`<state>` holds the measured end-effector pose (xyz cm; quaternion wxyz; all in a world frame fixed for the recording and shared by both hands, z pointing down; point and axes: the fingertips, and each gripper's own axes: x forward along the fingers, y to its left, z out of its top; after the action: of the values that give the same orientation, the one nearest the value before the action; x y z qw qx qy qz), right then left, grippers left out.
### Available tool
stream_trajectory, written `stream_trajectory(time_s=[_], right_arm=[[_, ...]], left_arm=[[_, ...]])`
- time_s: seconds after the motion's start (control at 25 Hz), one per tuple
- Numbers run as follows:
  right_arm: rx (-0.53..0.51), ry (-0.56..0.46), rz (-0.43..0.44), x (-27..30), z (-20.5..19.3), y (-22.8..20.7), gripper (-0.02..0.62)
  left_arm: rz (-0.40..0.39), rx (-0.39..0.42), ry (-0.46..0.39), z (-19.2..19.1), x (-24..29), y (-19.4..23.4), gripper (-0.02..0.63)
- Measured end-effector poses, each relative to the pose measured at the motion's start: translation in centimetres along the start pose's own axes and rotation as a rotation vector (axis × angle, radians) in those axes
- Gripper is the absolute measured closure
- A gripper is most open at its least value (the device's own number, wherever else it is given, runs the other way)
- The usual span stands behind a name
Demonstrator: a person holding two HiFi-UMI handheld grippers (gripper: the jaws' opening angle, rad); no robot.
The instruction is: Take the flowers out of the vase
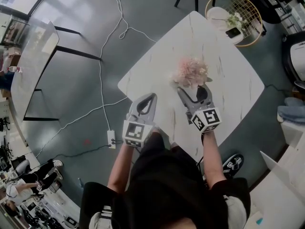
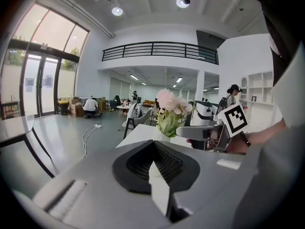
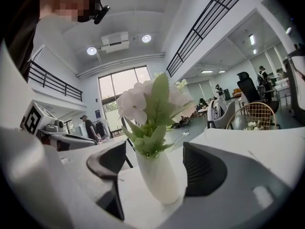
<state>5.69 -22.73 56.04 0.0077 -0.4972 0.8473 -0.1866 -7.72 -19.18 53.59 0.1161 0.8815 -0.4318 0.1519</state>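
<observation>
- The flowers [image 1: 190, 72] are a small bunch of pale pink, almost white blossoms with light green leaves below them. From the head view I see them as one soft pink cloud.
- They are still standing upright in the vase [image 3: 161, 180]. It is white and smooth, with a narrow neck and a rounder belly. The leaves hang a little over its mouth.
- The vase stands on the bench [image 1: 157, 66], a white top with thin dark veins and rounded corners. In the head view it is near the middle of the top, toward the edge on my side.
- My right tool [image 1: 195, 89] is wide open and nothing is gripped. In the right gripper view the vase is between its two dark pads [image 3: 205, 168], with the blossoms [image 3: 147, 104] above them at 12 o'clock. The pad at 3 o'clock is just beside the vase wall, and I cannot tell if it touches. The pad at 9 o'clock stands clearly apart.
- My left tool [image 1: 151, 98] is closed with its pads together and holds nothing. It is at 9 o'clock from the right tool, over the bench edge. In its own view the flowers [image 2: 170, 111] are straight ahead at 12 o'clock, well apart.
- A round wire basket [image 1: 236, 18] stands on the floor at 1 o'clock from the flowers, beyond the bench.
</observation>
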Motion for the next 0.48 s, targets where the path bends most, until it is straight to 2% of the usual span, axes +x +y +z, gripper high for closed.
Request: stream_trajectory(time_s=[0.48], right_arm=[[0.013,-0.014,0.063,2.5,0.6,0.2,0.23]], left_arm=[[0.003,-0.002,0.024,-0.2,1.0,1.1,0.598]])
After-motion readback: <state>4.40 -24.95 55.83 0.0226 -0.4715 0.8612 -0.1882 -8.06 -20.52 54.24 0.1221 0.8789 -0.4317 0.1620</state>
